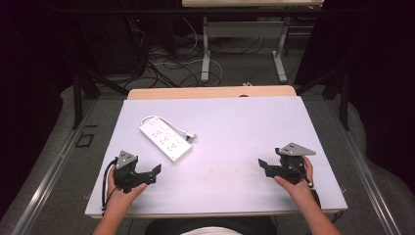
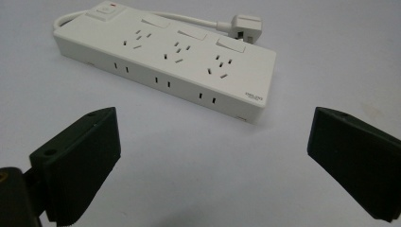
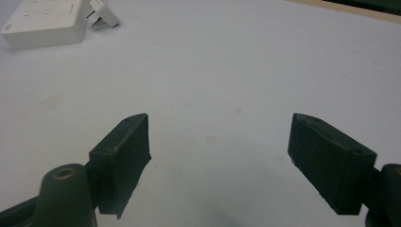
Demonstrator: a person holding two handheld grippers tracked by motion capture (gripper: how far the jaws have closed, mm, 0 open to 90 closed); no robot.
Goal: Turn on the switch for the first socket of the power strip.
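The power strip (image 2: 165,61) looks like smooth white plastic with a faint sheen, and its cord (image 2: 189,19) and plug (image 2: 246,24) the same. The surface (image 1: 235,127) is a matt pale sheet — lightly stained in places — over a wooden edge. Both grippers' jaws look like matt black plastic, slightly rough at the edges.

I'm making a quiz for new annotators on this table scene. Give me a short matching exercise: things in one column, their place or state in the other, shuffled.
1. power strip
2. plug
3. left gripper
4. right gripper

a. open, near the table's right edge
b. lies flat, left of centre
c. open, just short of the strip
d. lies beside the strip on its cable

Pairs: 1-b, 2-d, 3-c, 4-a
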